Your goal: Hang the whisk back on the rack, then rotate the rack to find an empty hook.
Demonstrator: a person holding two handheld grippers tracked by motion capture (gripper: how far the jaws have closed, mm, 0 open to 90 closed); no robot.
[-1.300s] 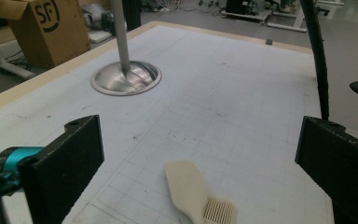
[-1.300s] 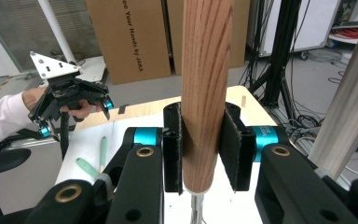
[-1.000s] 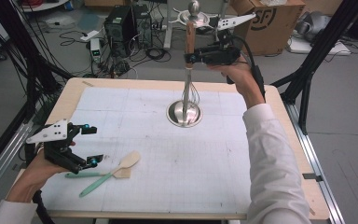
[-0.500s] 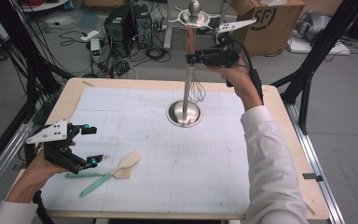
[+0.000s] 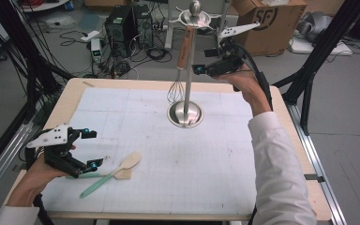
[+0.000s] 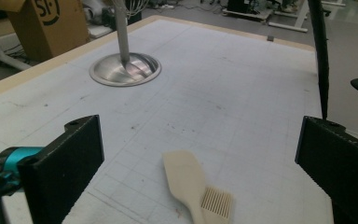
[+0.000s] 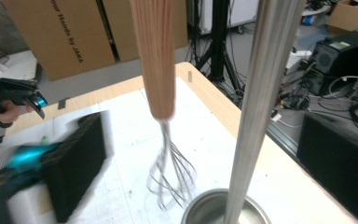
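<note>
Whisk (image 5: 180, 65) hanging by its wooden handle from the top ring of the steel stand (image 5: 186, 115), upper centre of the high view; wire loops dangling just above the round base, apparently clear of the table (image 5: 122, 84). Right gripper (image 5: 201, 70) level with the handle, upper right of centre, jaws just sprung apart to full width. In the right gripper view, handle (image 7: 157, 56) and stand pole (image 7: 256, 116) both standing between the two black jaws, neither pad pressing on either. Release step, by the look of it: whisk hung, grip let go.

Left gripper (image 5: 91, 147) low at the lower left of the high view, jaws wide, nothing between them. Pale wooden spatula (image 5: 127, 164) and mint-green utensil (image 5: 93, 185) lying on the white mat (image 5: 225, 164) just right of it. In the left gripper view, spatula (image 6: 186, 182) flat on the mat at bottom centre between the jaws, with a small ribbed piece (image 6: 216, 204) touching its side; stand base at upper left, well apart.

Next move, judged: draw the right gripper straight back from the pole without brushing the handle, so the whisk does not swing or unhook. Then lower the left jaws around the spatula's handle and close.
</note>
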